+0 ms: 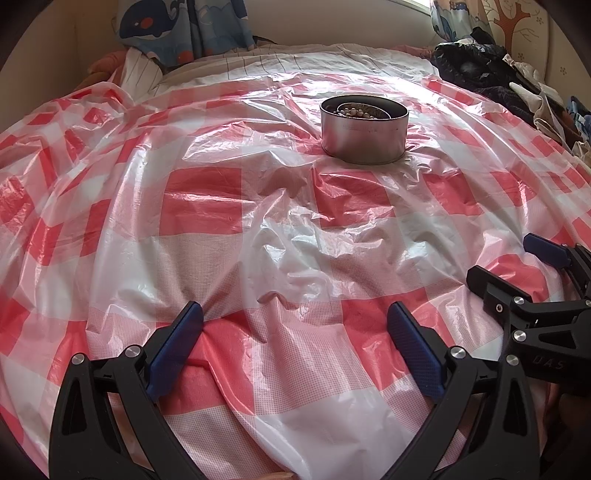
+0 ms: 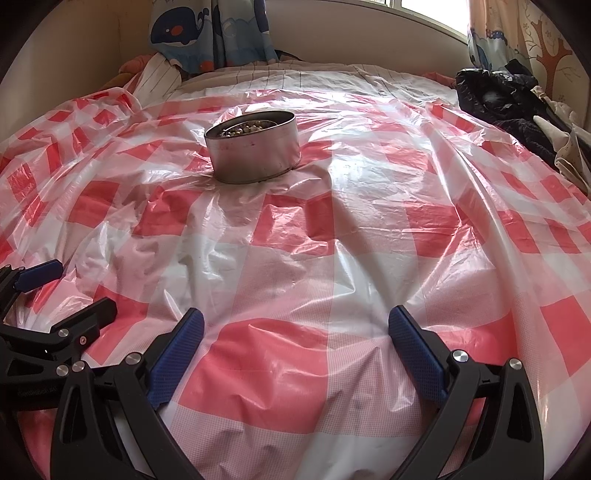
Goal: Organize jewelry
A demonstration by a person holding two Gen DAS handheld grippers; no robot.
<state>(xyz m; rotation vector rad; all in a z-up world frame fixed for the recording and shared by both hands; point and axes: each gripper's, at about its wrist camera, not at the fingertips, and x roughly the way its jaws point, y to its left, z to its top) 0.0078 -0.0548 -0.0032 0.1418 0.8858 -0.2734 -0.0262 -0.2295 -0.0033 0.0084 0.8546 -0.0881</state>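
Beaded jewelry [image 1: 360, 110] in round metal tin [image 1: 364, 138], crinkled plastic sheet [image 1: 280, 229]

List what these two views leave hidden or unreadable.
- Round tin: in both wrist views its wall hides all but the top of the beads; type and count unclear.
- Dark clothes pile: cut by the right edge.
- Right gripper in the left view: edge hides its body.

Bed [image 2: 332, 79] covered by crinkled red-and-white checked plastic sheet [image 2: 332, 258]. Striped bedding [image 1: 295, 59] at far end. Whale-print curtain [image 2: 207, 33] against cream wall [image 2: 351, 40]. Bright window [image 2: 432, 7] upper right, daylight glare on sheet. Dark clothes pile [image 2: 509, 99] at right edge.
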